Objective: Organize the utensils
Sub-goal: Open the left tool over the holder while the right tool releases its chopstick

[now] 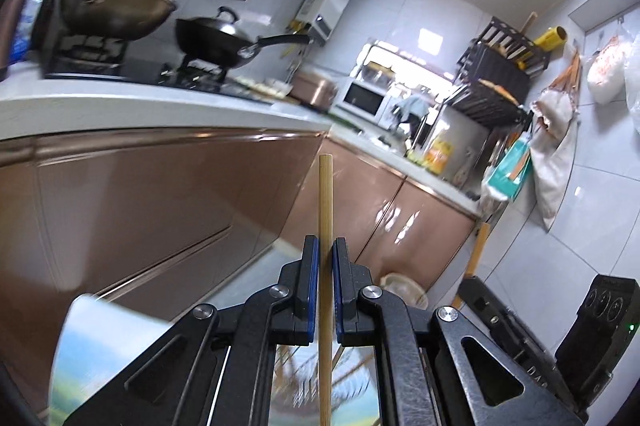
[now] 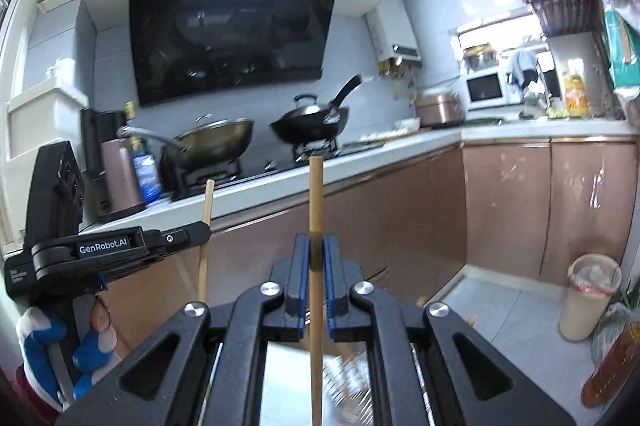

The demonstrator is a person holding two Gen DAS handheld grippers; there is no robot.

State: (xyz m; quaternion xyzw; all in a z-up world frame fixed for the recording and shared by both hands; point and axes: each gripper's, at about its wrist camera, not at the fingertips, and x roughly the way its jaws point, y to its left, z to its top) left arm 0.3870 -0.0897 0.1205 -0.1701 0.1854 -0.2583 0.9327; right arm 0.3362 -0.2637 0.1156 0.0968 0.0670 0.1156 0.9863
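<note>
My left gripper (image 1: pixel 326 246) is shut on a bamboo chopstick (image 1: pixel 325 201) that stands upright between its blue pads, its end well above the fingertips. My right gripper (image 2: pixel 316 242) is shut on a second bamboo chopstick (image 2: pixel 315 197), also upright. In the right wrist view the left gripper (image 2: pixel 200 232) shows at the left, held by a blue-and-white gloved hand (image 2: pixel 40 350), with its chopstick (image 2: pixel 206 209) sticking up. Both grippers are raised in the air, facing the kitchen counter. Blurred utensils show below each gripper.
A white counter (image 2: pixel 360 153) with copper cabinet fronts (image 2: pixel 508 205) runs ahead. On the stove stand a steel wok (image 2: pixel 216 141) and a black pan (image 2: pixel 312 121). A microwave (image 2: pixel 486 87), a dark wall rack (image 2: pixel 560 1) and a floor bin (image 2: pixel 588 298) are to the right.
</note>
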